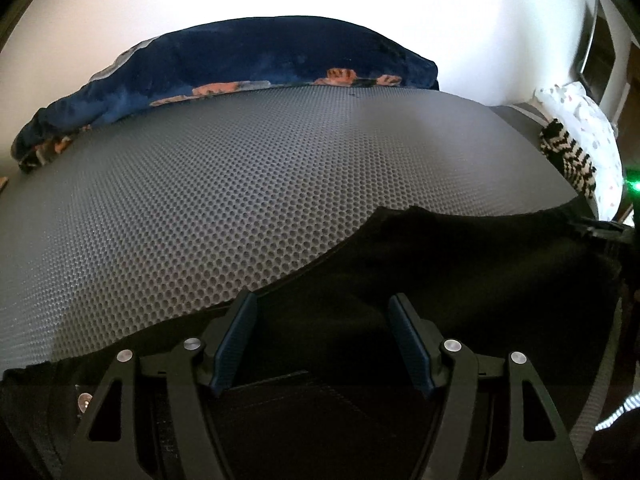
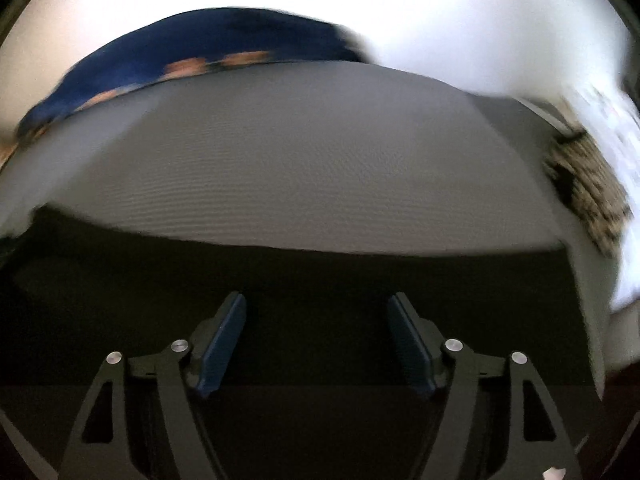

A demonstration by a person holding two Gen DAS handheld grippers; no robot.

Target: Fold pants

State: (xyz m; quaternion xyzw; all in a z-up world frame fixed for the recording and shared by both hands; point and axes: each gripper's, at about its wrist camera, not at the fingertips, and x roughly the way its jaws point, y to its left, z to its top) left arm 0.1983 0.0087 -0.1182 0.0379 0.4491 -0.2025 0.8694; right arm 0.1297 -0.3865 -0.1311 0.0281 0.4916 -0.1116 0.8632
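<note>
Black pants (image 1: 460, 264) lie flat on a grey honeycomb mat (image 1: 240, 184), spread along its near edge. A metal button (image 1: 83, 400) shows at the lower left. My left gripper (image 1: 322, 308) is open and empty, just above the pants near their upper edge. In the right wrist view, which is motion-blurred, the pants (image 2: 320, 280) fill the lower half over the mat (image 2: 304, 152). My right gripper (image 2: 316, 304) is open and empty, low over the dark cloth.
A dark blue blanket with orange patches (image 1: 256, 64) lies along the mat's far edge. A black-and-white striped item (image 1: 568, 156) and a white patterned pillow (image 1: 596, 136) sit at the right. A white wall stands behind.
</note>
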